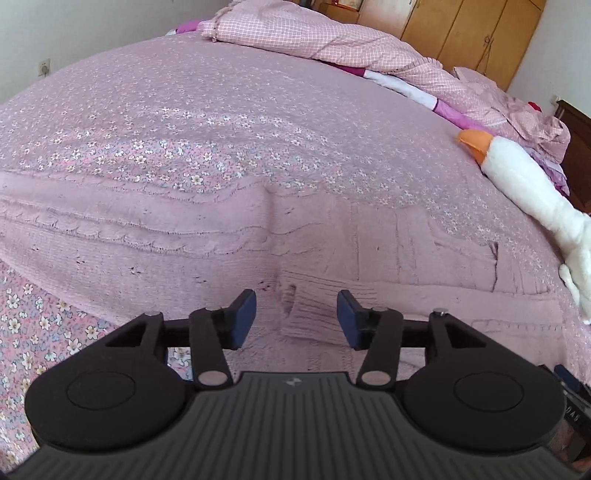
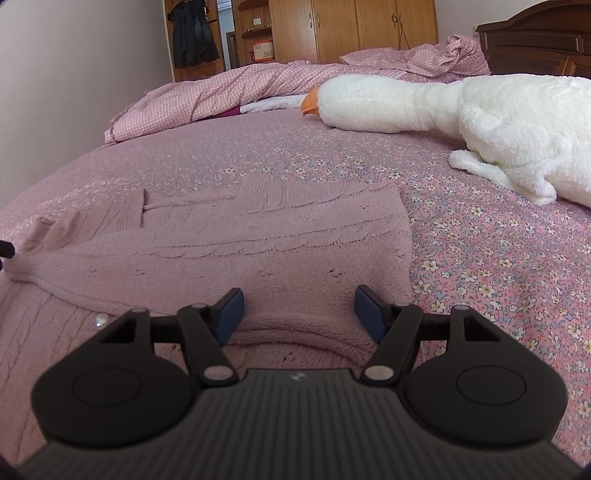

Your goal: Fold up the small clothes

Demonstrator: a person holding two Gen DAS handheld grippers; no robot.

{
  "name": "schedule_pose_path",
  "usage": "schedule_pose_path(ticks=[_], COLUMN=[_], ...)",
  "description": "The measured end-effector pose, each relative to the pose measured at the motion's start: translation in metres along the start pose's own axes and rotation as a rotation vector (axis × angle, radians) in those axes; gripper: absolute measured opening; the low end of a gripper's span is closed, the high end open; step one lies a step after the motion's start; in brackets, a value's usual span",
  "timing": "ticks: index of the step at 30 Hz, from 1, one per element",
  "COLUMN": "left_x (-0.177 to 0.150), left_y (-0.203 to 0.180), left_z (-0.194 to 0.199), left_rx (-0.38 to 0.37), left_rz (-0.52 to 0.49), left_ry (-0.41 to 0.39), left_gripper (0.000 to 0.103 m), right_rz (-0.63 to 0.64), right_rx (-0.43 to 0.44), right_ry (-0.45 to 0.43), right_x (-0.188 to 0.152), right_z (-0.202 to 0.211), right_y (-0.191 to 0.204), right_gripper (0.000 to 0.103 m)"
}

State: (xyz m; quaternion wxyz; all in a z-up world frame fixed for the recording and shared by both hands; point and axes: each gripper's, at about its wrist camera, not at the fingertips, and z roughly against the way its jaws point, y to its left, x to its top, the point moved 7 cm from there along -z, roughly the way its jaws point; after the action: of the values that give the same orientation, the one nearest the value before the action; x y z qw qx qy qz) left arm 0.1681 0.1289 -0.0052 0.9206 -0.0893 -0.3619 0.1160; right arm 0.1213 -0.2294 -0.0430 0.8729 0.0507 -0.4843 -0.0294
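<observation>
A small pink cable-knit sweater (image 1: 207, 240) lies flat on the floral bedspread, with one sleeve folded across its body (image 2: 207, 258). The ribbed cuff (image 1: 314, 314) of that sleeve rests between the blue pads of my left gripper (image 1: 297, 317), which stands open just above it. My right gripper (image 2: 299, 314) is open too, low over the sweater's near edge at the neckline, with nothing held. A pearl button (image 2: 100, 320) shows on the sweater at the lower left of the right wrist view.
A white plush goose (image 2: 461, 110) with an orange beak (image 1: 476, 142) lies on the bed to the right of the sweater. A rumpled pink checked duvet (image 1: 314, 40) lines the far side. Wooden wardrobes (image 2: 354, 29) stand behind.
</observation>
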Motion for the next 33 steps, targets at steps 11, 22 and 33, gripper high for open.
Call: schedule_pose_path(ticks=[11,22,33], left_x=[-0.025,-0.017,-0.023], left_y=[-0.009,-0.006,0.002], left_z=[0.000,-0.024,-0.006], left_rx=[-0.145,-0.158,-0.094], left_rz=[0.020,0.185,0.153], left_ry=[0.060,0.069,0.169], left_gripper=[0.058,0.055,0.014], right_rz=[-0.250,-0.523,-0.502], right_rx=[0.200,0.205,0.165], right_ry=[0.124,0.110,0.088], right_x=[0.002,-0.001,0.011], right_z=[0.053,0.011,0.029], right_y=[-0.005,-0.017,-0.037], right_gripper=[0.069,0.037,0.011])
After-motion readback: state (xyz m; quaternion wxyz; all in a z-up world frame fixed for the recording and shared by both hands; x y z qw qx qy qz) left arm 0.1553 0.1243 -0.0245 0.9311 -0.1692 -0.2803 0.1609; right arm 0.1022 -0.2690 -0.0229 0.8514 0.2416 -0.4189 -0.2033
